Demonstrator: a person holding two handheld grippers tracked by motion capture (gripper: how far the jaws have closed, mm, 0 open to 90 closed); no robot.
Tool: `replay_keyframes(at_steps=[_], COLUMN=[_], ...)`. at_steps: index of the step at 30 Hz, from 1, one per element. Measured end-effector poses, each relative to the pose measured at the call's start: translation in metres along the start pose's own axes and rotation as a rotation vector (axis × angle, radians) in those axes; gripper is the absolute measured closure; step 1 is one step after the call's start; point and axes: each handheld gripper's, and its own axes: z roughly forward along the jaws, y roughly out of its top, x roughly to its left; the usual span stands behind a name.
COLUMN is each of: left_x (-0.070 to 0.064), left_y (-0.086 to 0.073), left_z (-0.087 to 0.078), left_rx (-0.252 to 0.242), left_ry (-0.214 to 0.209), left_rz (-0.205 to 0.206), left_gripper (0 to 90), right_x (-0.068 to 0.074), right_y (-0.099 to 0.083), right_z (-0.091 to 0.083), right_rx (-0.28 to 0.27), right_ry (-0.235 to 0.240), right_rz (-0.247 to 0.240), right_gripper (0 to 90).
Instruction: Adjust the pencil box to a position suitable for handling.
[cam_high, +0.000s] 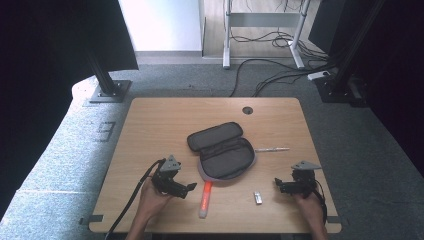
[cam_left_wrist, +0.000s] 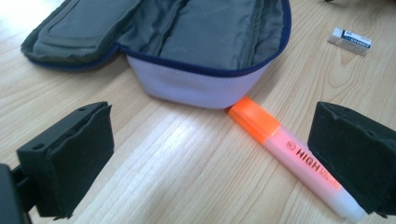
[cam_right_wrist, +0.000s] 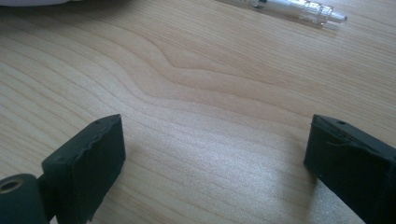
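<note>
Left gripper: held in the person's left hand near the front edge of the table. Its jaws stand wide apart and hold nothing.
Highlighter: orange, lying flat on the table just in front of the left gripper. In the left gripper view it lies between the two jaws, closer to the right one, which covers part of its pale end. Its orange cap touches the edge of the pencil case.
Pencil case: dark, lying open in the middle of the table, with a light outside wall and a blue zipper edge.
Eraser: small and white, on the table between the highlighter and the right gripper, apart from both.
Pen: clear, lying just right of the pencil case.
Right gripper: held in the right hand near the front right corner. Its jaws are wide apart, with bare wood between them.
</note>
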Motion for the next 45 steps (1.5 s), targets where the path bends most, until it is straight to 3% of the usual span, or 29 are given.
replay_keyframes(at_steps=[10,16,26,34,45], left_x=[0.008,0.014,0.020,0.021,0.020], left_y=[-0.024,-0.040,-0.057,-0.065,-0.065], left_z=[-0.004,-0.001,0.002,0.013,0.014], left_rx=[-0.002,0.028,0.047,0.109,0.111], left_ry=[0.038,0.083,0.099,0.119,0.131], left_rz=[-0.028,-0.035,-0.067,-0.065,-0.073], left_gripper=[0.0,0.0,0.0,0.0,0.0], right_x=[0.000,0.001,0.002,0.002,0.002], right_y=[0.000,0.001,0.001,0.001,0.001], right_z=[0.000,0.001,0.002,0.002,0.002], right_rx=[0.001,0.007,0.016,0.016,0.016], right_ry=[0.000,-0.004,0.000,0.000,0.000], right_rz=[0.000,0.005,0.003,0.003,0.002], right_gripper=[4.5,1.4,0.0,0.0,0.0])
